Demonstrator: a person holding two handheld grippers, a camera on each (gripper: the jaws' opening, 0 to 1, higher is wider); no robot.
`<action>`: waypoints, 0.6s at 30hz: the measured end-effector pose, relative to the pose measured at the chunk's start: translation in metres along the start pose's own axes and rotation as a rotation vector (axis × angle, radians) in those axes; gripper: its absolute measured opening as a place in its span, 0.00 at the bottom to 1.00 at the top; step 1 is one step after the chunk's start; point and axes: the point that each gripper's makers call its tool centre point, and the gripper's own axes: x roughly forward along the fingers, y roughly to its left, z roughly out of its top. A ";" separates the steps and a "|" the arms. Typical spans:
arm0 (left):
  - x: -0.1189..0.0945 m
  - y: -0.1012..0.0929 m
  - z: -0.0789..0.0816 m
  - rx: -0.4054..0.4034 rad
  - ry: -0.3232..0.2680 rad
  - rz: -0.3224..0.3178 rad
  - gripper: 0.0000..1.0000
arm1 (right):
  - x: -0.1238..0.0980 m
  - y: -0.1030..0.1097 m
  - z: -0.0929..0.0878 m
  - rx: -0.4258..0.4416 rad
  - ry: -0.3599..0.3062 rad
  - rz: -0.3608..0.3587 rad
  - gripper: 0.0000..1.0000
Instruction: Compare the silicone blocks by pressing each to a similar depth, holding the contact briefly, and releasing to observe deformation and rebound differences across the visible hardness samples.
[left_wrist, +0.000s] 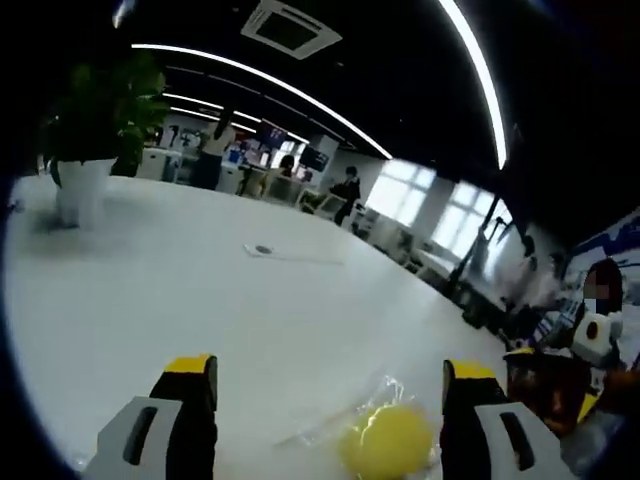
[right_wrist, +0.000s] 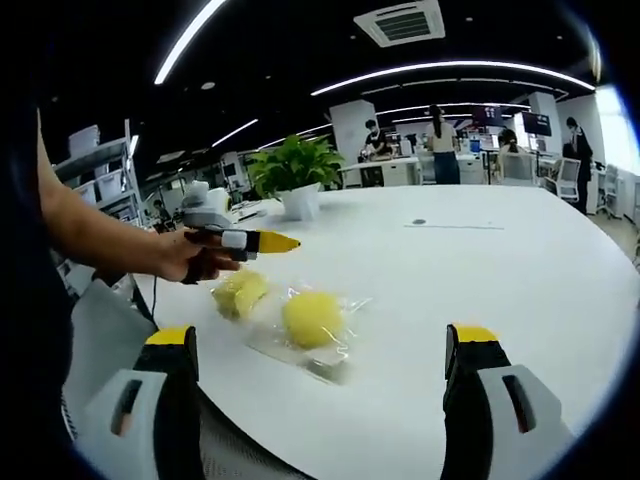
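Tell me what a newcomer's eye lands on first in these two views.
First, the yellow silicone ball in its clear plastic wrap, on the white table between the right gripper's open jaws. Beside it lies a second yellow silicone piece, just below the left gripper in the person's hand. Farther back, a potted plant stands on the table.

Pretty bright overall, ceiling light strips (right_wrist: 450, 68) and windows (left_wrist: 440, 205) glaring off the white worktop (left_wrist: 200, 290), the left gripper view soft and smeary, fisheye bending everything at the edges, faint shadows ahead of each hand-held gripper.
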 end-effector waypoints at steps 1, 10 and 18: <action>-0.008 0.003 0.005 0.059 -0.003 -0.003 1.00 | 0.001 0.000 0.001 -0.002 0.001 0.001 0.96; -0.059 0.012 0.032 0.189 -0.024 -0.013 1.00 | 0.011 -0.012 0.004 -0.041 0.025 -0.045 0.96; -0.140 0.034 0.005 0.203 0.029 0.012 1.00 | 0.019 -0.007 0.004 -0.041 0.027 -0.025 0.96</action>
